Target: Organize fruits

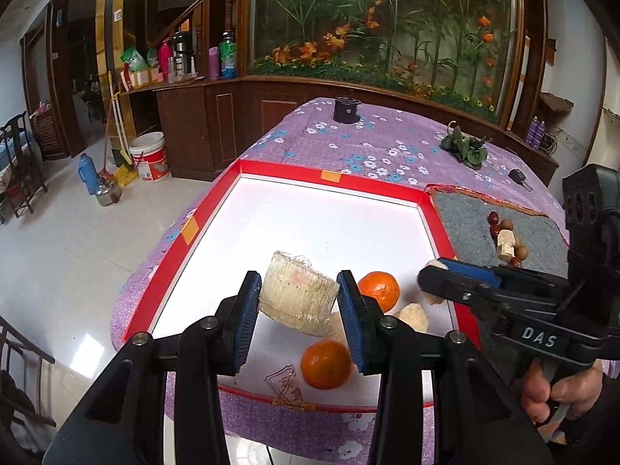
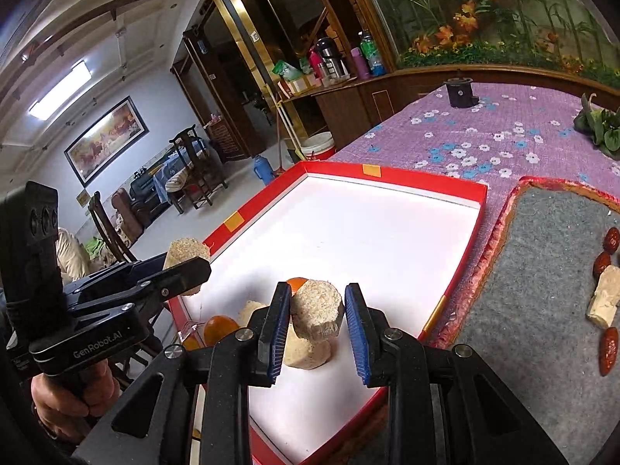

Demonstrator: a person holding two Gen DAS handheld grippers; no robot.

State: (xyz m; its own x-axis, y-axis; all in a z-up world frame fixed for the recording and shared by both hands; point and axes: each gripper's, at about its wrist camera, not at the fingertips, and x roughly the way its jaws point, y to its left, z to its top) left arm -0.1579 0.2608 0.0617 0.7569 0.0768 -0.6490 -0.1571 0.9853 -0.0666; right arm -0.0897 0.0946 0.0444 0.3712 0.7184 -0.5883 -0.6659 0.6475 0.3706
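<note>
A red-rimmed white tray (image 1: 329, 184) (image 2: 391, 178) lies on the purple cloth. My left gripper (image 1: 298, 296) is shut on a pale fibrous loofah chunk (image 1: 296, 296) and holds it above the tray; it also shows in the right wrist view (image 2: 186, 267). My right gripper (image 2: 316, 316) holds a second loofah chunk (image 2: 317, 314) between its pads; it also shows in the left wrist view (image 1: 430, 275). Two oranges (image 1: 379, 290) (image 1: 325, 364) and another pale chunk (image 1: 412, 317) (image 2: 308, 350) lie in the tray's near corner.
A grey felt mat (image 1: 503, 217) (image 2: 542, 271) right of the tray carries red dates (image 2: 608, 345), a pale chunk (image 2: 604, 300) and small brown nuts (image 1: 521, 252). A black cylinder (image 1: 347, 110), green leaves (image 1: 467, 147) and a small black object (image 1: 517, 176) sit on the cloth beyond.
</note>
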